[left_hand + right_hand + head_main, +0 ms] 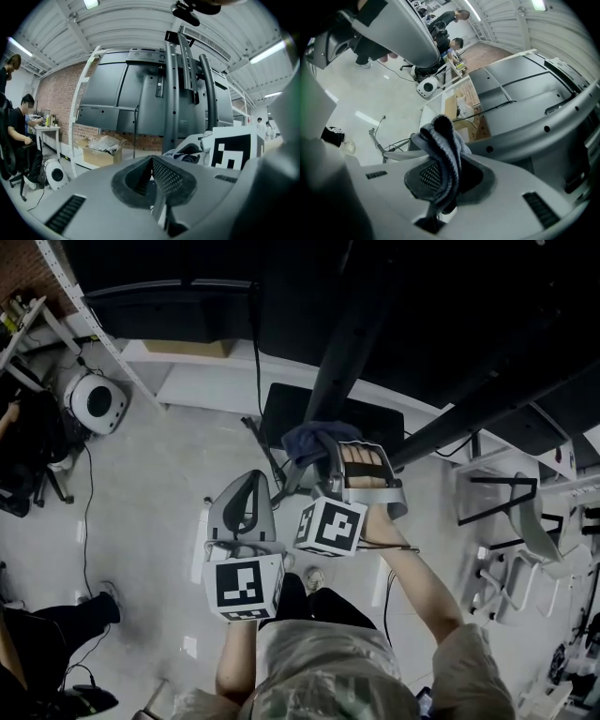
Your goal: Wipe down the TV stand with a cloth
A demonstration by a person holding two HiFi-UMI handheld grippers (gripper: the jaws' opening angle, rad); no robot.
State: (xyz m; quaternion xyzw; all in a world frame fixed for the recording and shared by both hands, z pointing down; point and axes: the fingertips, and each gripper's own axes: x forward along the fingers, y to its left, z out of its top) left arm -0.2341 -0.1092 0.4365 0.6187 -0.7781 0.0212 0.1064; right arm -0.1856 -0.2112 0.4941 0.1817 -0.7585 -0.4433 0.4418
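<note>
Grey knitted cloth hangs pinched between the right gripper's fingers, held in the air near the upright post of the black metal TV stand. The left gripper's fingers are pressed together on nothing.

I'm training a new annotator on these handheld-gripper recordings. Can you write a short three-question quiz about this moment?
1. True or false: the jaws of the left gripper stand wide apart.
2. Multiple choice: which gripper clamps the cloth? A) left gripper B) right gripper C) neither
3. Fill in: in the head view, the cloth is held up beside a black post of the ____.

Key
1. False: its jaws are together, with nothing between them.
2. B: the cloth is pinched between the right gripper's jaws.
3. TV stand.
</note>
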